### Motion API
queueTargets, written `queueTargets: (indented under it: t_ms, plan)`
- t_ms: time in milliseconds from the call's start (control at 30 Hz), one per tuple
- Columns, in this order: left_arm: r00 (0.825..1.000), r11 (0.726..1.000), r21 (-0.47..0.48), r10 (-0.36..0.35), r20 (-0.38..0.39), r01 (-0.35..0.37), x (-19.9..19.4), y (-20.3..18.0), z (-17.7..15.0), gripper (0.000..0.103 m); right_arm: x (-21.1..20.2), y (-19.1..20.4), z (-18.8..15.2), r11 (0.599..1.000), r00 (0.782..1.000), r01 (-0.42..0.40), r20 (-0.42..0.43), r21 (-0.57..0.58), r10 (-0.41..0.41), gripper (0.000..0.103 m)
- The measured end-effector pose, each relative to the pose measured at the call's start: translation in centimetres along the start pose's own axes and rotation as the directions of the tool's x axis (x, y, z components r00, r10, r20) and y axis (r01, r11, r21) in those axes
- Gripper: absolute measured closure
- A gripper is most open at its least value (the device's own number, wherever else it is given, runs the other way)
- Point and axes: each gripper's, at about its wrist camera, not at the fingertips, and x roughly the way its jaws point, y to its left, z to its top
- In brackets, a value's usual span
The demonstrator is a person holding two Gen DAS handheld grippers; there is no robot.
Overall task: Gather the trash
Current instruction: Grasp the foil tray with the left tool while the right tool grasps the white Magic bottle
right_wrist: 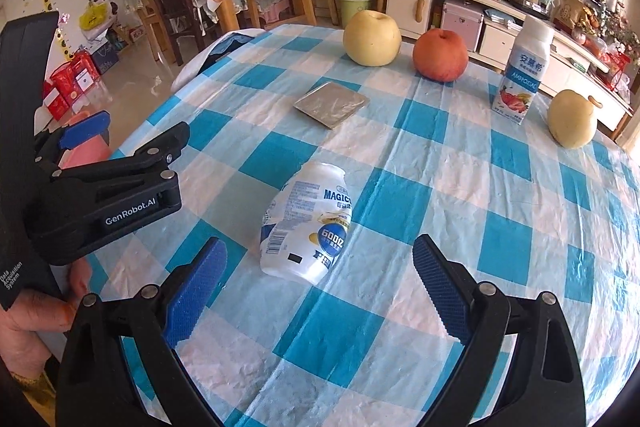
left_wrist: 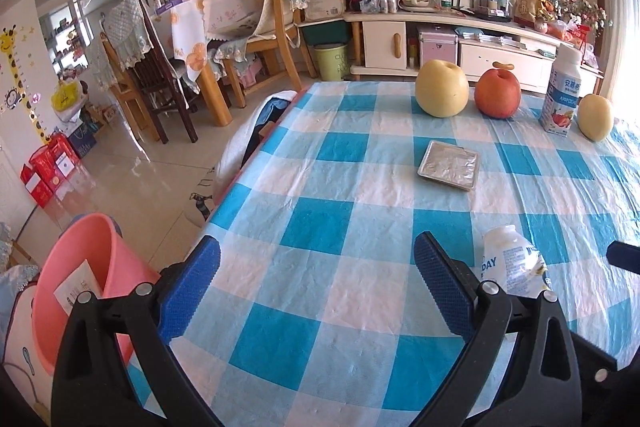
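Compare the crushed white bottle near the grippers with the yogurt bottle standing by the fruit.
The crushed white bottle lies on its side, dented, with no cap visible; the yogurt bottle stands upright, undented, with its white cap on. The crushed one sits close in front of the right gripper; the yogurt bottle stands far back between the red apple and a small yellow pear. Both are white with blue print.

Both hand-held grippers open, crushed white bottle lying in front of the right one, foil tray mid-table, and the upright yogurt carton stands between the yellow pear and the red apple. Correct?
Not quite. The yogurt carton stands between the red apple and the small pear, not between the large yellow pear and the apple; the right wrist view shows it. The rest holds: left hand-held gripper and right hand-held gripper open, crushed white bottle lying, foil tray mid-table.
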Motion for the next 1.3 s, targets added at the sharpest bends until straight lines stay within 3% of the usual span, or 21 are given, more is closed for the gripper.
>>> queueTargets:
  t_ms: [133, 333, 700, 867, 1200, 1267, 1300]
  plan:
    - [0.999, 0.999, -0.03, -0.034, -0.014, 0.034, 0.9, 0.6, 0.6, 0.005, 1.7, 0.2, 0.2, 0.999, 0.999, -0.022, -0.032, -0.033, 0.021, 0.01]
    - [0.99, 0.99, -0.036, -0.138, 0.031, 0.139, 1.8, 0.2, 2.3, 0.005, 3.9, 0.0, 0.3, 0.999, 0.998, -0.008, -0.061, -0.047, 0.005, 0.01]
    - [0.958, 0.944, 0.166, -0.288, -0.01, 0.285, 6.6, -6.8, 4.3, 0.005, 5.2, -0.2, 0.1, 0.999, 0.997, -0.031, -0.068, -0.025, 0.029, 0.01]
    - [0.944, 0.916, 0.228, -0.321, -0.079, 0.331, 9.1, -9.6, 4.3, 0.005, 5.0, -0.9, 0.2, 0.999, 0.997, -0.048, -0.059, 0.002, 0.048, 0.01]
    - [0.93, 0.911, 0.2, -0.334, -0.152, 0.36, 12.4, -10.1, 5.3, 0.005, 5.4, -1.2, 0.3, 0.997, 0.995, -0.075, -0.064, 0.021, 0.076, 0.01]
    - [0.924, 0.909, 0.187, -0.342, -0.174, 0.372, 12.9, -10.2, 5.4, 0.011, 5.5, -1.2, 0.4, 0.997, 0.995, -0.075, -0.06, 0.018, 0.076, 0.01]
    - [0.918, 0.906, 0.175, -0.357, -0.174, 0.386, 13.0, -10.1, 5.6, 0.018, 5.6, -1.2, 0.5, 0.997, 0.995, -0.075, -0.059, 0.019, 0.076, 0.01]
